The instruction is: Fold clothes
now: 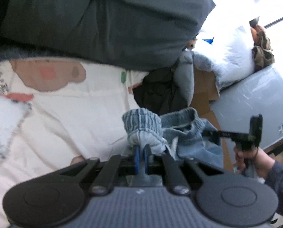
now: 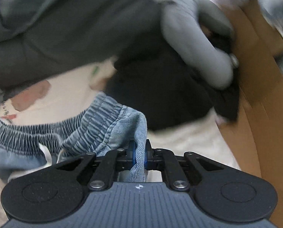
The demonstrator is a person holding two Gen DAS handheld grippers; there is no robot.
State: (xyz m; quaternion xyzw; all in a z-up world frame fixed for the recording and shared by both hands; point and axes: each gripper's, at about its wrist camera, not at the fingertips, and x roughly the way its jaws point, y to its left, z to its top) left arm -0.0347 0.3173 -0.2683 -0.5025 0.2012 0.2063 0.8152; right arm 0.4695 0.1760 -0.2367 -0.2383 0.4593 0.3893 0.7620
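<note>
Left wrist view: left tool [image 1: 141, 153] and right tool [image 2: 140, 153] each pinching denim shorts [image 1: 141, 127] waistband, seemingly lifted off bed [image 1: 65, 114]; next, spread flat.

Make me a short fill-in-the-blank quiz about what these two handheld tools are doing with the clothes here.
1. Both tools are shut on the elastic waistband of light blue denim ____.
2. The left tool and right tool have pads coloured ____.
3. Under the garment lies a cream sheet printed with ____ figures.
4. Beside the sheet stands a brown ____ box.

Missing words: pants; blue; cartoon; cardboard
</note>
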